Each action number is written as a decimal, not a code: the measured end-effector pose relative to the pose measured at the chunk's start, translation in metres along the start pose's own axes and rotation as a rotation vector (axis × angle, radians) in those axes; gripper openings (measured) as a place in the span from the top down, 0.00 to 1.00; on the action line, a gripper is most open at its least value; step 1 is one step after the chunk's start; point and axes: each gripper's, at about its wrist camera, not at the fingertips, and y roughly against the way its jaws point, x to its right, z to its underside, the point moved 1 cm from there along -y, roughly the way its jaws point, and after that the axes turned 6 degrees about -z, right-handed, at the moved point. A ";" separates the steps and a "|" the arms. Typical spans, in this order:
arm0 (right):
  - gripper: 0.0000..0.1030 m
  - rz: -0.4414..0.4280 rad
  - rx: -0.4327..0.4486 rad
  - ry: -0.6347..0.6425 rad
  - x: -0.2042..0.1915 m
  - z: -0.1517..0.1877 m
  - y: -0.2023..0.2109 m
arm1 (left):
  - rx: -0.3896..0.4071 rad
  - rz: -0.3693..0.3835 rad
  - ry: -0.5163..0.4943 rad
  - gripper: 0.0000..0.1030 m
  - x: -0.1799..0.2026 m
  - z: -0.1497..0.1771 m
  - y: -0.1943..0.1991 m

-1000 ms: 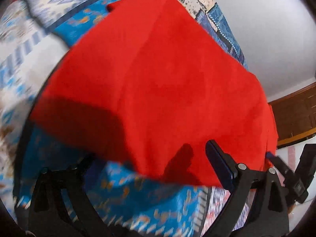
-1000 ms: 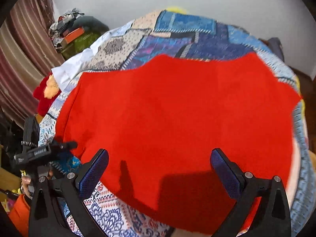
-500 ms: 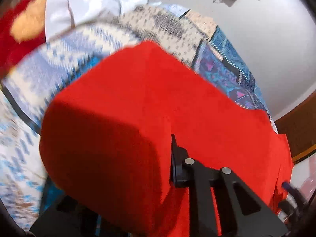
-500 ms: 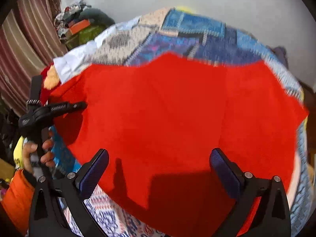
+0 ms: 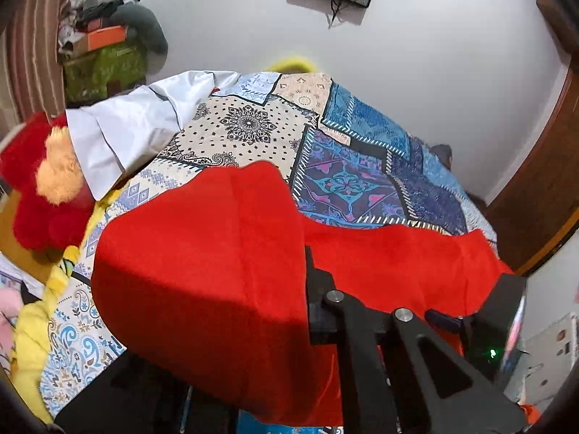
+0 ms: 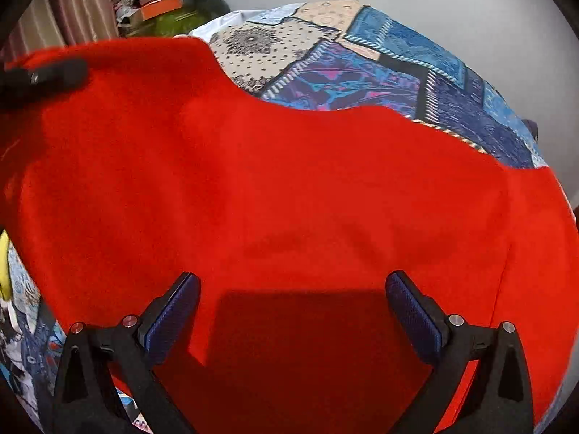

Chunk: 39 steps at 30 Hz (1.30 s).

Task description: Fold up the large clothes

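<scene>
A large red cloth (image 5: pixel 202 253) lies spread over the patchwork quilt (image 5: pixel 253 126) of a bed. My left gripper (image 5: pixel 300 289) has its jaws closing on the cloth's near edge, which is pinched between them. One finger is hidden under the draped fabric, and that side is lifted off the bed. In the right wrist view the red cloth (image 6: pixel 289 181) fills the middle. My right gripper (image 6: pixel 293 311) hovers open over its near part, with nothing between its blue pads (image 6: pixel 173 318). The left gripper (image 6: pixel 43 76) shows as a dark blur at the cloth's raised upper-left corner.
A white pillowcase (image 5: pixel 126 126) and a red plush toy (image 5: pixel 36 199) lie at the bed's left. A yellow cloth (image 5: pixel 32 343) hangs off the near-left edge. Boxes and clothes (image 5: pixel 97 36) are piled in the far corner. A wooden door (image 5: pixel 535 181) stands on the right.
The left gripper went from open to closed on the red cloth's edge and rose, lifting that side. The right gripper shifted across the cloth and stayed open.
</scene>
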 end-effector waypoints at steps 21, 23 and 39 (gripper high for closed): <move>0.00 0.180 0.239 -0.451 0.231 0.151 0.250 | -0.056 0.240 -0.511 0.93 0.314 0.082 0.015; 0.00 0.202 0.233 -0.462 0.238 0.164 0.257 | -0.130 0.218 -0.576 0.93 0.329 0.114 -0.003; 0.00 0.129 0.251 -0.383 0.185 0.161 0.274 | -0.080 0.243 -0.704 0.17 0.248 0.126 0.080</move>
